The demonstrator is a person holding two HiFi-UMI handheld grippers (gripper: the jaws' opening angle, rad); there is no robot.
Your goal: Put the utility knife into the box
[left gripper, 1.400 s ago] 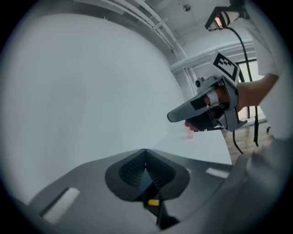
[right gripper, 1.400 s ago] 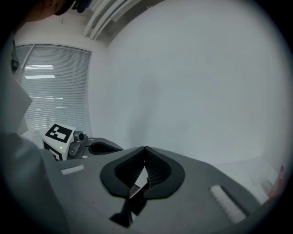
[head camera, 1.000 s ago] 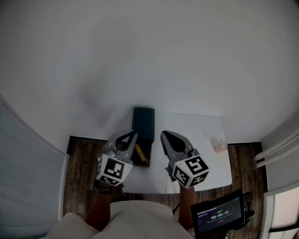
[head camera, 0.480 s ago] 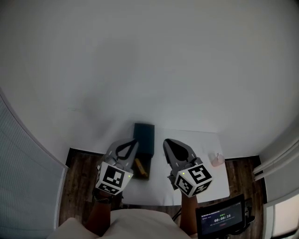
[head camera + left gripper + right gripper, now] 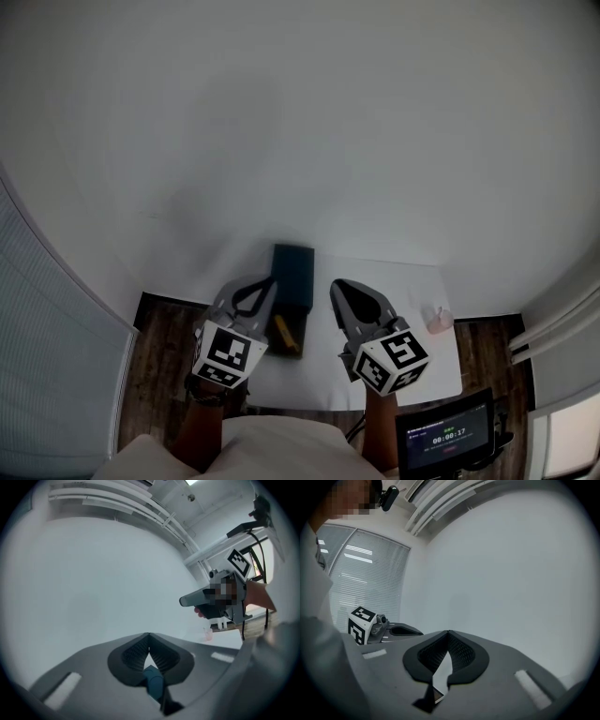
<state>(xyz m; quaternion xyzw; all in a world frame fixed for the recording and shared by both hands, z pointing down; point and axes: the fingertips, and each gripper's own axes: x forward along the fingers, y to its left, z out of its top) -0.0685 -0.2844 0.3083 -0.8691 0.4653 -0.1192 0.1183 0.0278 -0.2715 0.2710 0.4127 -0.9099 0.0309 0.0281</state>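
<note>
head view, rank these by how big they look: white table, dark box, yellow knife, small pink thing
1. white table
2. dark box
3. yellow knife and small pink thing: both tiny and look about alike, so I won't rank them.

L gripper (image 5: 246, 302) & R gripper (image 5: 349, 300): jaws closed, empty.

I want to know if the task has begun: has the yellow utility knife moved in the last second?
No. The utility knife still lies at the near end of the dark box, as before; the whole head view shifted, not the knife.
</note>
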